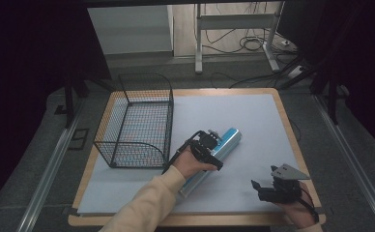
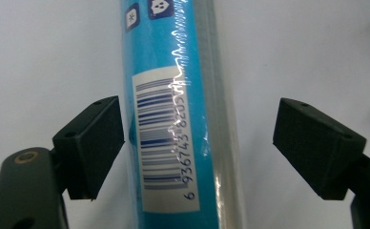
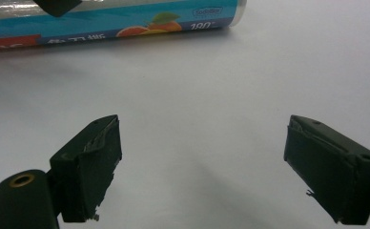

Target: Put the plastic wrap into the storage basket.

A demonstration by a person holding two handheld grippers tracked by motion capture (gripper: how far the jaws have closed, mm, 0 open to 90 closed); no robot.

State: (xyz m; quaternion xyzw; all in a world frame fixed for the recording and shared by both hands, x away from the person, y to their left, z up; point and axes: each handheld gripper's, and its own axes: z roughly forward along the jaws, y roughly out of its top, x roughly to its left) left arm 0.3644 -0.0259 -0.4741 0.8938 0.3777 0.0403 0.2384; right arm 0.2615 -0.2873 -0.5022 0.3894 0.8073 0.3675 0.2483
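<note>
Blue cylindrical roll in clear wrap (image 1: 213, 157): lies on the white table sheet (image 1: 253, 121), right of the black wire basket (image 1: 135, 121). It sits between the left gripper (image 2: 200, 143)'s spread jaws, pads not pressing; its near end is hidden under the hand. Right gripper (image 3: 202, 167): jaws spread, nothing between them, well apart from the roll.

Blue roll (image 1: 213, 155): middle hidden under left hand (image 1: 191, 164) and left gripper (image 1: 209, 145) in high view. Small print on label too blurred to read. Roll's left end cut off by edge in right gripper view.
</note>
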